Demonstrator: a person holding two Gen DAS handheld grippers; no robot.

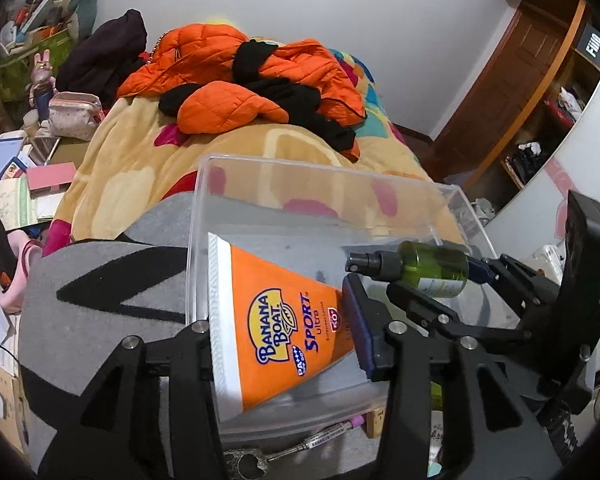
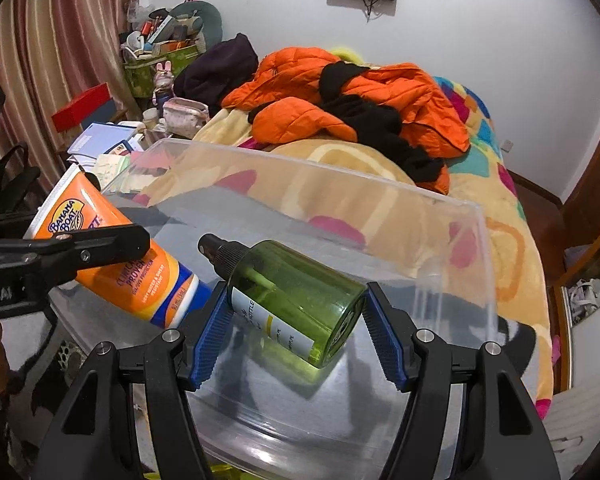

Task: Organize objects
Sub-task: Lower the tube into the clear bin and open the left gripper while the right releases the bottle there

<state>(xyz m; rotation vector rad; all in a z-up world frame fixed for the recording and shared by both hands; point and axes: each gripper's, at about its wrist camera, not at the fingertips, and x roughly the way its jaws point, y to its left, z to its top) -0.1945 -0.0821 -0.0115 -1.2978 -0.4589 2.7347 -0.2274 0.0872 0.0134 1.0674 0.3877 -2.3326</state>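
Both grippers over clear bin [image 2: 460,216].
Left gripper [image 1: 284,332] clamps sunscreen tube [image 1: 276,320], crimped end toward 11 o'clock.
Right gripper [image 2: 296,312] pinches green spray bottle [image 2: 296,300], nozzle toward 10 o'clock.
Advice: lower each to bin floor before releasing, bottle right of tube, 2 items apart.

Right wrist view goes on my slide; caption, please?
Right gripper holds a green spray bottle over a clear plastic bin, while the left gripper brings an orange sunscreen tube.
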